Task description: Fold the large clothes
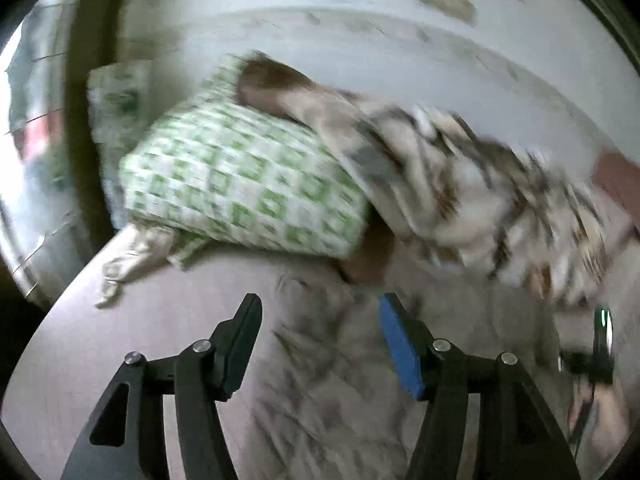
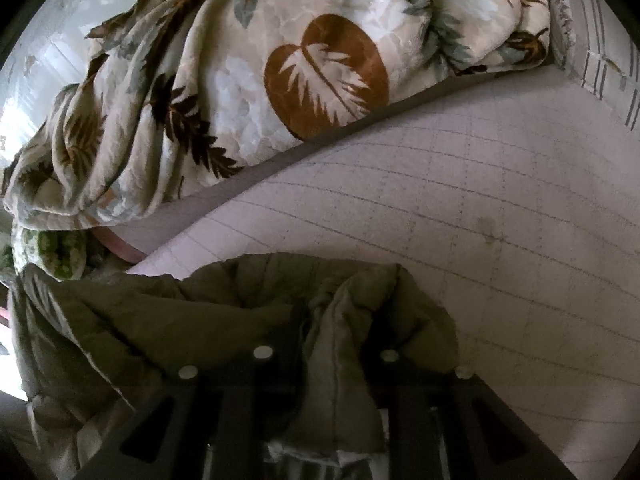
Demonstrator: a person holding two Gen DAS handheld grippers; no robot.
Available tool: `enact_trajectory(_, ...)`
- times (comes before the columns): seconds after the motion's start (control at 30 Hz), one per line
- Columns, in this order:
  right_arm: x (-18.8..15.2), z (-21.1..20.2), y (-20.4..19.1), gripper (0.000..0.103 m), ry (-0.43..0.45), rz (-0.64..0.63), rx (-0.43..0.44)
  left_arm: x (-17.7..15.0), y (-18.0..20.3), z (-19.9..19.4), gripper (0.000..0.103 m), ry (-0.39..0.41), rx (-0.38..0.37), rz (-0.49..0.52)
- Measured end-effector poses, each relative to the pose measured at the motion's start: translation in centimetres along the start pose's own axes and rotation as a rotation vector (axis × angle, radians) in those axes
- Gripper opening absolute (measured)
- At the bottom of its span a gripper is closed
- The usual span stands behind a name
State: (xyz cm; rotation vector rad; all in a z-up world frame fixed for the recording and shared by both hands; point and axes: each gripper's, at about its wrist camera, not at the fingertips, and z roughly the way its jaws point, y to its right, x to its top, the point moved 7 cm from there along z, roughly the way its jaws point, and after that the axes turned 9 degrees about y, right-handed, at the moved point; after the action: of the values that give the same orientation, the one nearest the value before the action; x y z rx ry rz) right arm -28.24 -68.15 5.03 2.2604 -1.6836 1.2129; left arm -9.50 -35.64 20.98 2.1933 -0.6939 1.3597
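Note:
A large grey-beige quilted garment (image 1: 320,380) lies on the bed below my left gripper (image 1: 320,308), which is open and empty above it, one finger padded blue. In the right wrist view the same garment (image 2: 160,320) is bunched up over my right gripper (image 2: 328,320). A fold of it runs between the fingers, which are mostly hidden by the cloth. The right gripper seems shut on that fold.
A green-and-white checked pillow (image 1: 240,180) and a leaf-print blanket (image 1: 480,184) lie at the head of the bed; the blanket also fills the top of the right wrist view (image 2: 280,80). The bed sheet (image 2: 460,208) has a grid pattern. A window (image 1: 28,140) is at left.

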Motion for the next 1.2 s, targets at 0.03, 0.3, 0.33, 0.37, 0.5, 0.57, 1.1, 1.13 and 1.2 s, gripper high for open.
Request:
enact_trajectory(0.03, 0.3, -0.3, 0.0, 0.021, 0.007, 0.023, 0.021, -0.7, 1.0, 0.3, 0.062, -0.020, -0.019, 0.023)
enact_trajectory(0.3, 2.5, -4.4, -0.3, 0.094, 0.018, 0.155, 0.241, -6.5, 7.2, 2.9, 0.062, -0.169, -0.114, 0.117)
enact_trajectory(0.33, 2.9, -5.2, 0.1, 0.102, 0.038, 0.175, 0.234, -7.2, 7.7, 3.2, 0.062, -0.182, -0.105, 0.144)
enact_trajectory(0.37, 3.2, -5.8, 0.4, 0.103, 0.062, 0.177, 0.217, -7.7, 7.8, 3.0, 0.062, -0.186, -0.098, 0.158)
enact_trajectory(0.5, 3.5, -8.5, 0.6, 0.103, 0.086, 0.161, 0.232, -8.7, 8.2, 2.3, 0.062, -0.192, -0.102, 0.162)
enact_trajectory(0.57, 2.6, -9.7, -0.2, 0.103, 0.071, 0.112, 0.256, -8.7, 7.9, 2.1, 0.062, -0.196, -0.097, 0.153)
enact_trajectory(1.1, -7.2, -2.2, -10.3, 0.103, -0.078, -0.418, -0.051, -12.3, 8.3, 10.6, 0.085, -0.386, 0.119, 0.328)
enact_trajectory(1.13, -6.8, -1.4, -9.8, 0.103, -0.075, -0.412, -0.065, -12.4, 8.1, 11.4, 0.087, -0.406, 0.126, 0.318)
enact_trajectory(1.2, -6.2, -0.1, -9.1, 0.103, -0.087, -0.372, -0.075, -12.3, 7.9, 12.4, 0.091, -0.419, 0.153, 0.334)
